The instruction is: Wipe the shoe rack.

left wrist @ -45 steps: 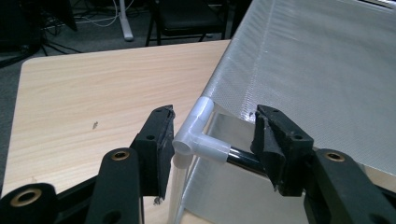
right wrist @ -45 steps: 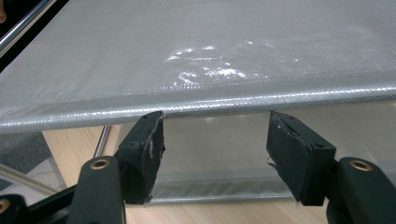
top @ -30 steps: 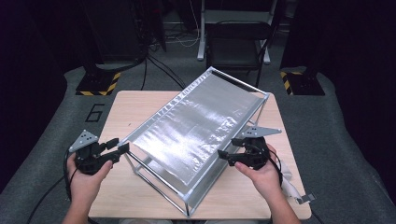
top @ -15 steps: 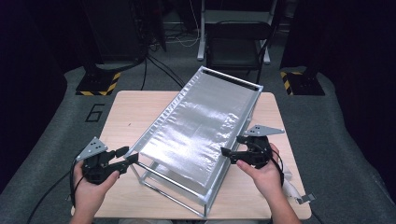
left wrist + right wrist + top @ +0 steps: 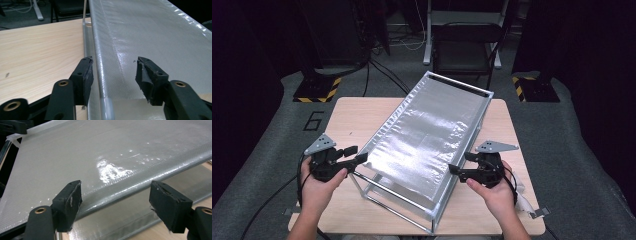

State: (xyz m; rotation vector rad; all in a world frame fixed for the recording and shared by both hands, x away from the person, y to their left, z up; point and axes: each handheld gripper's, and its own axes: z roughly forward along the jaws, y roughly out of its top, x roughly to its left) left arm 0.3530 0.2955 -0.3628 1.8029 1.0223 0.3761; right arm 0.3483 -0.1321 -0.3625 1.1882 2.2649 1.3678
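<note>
your left gripper (image 5: 361,158) wide astride rack (image 5: 427,135) rail, right gripper (image 5: 453,169) wide at opposite edge; nothing clamped, grasp and lift remain.

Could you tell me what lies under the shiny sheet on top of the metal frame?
Under the shiny sheet the metal frame's near rails and posts show, standing on the wooden table. The sheet hides whatever lies beneath its middle.
</note>
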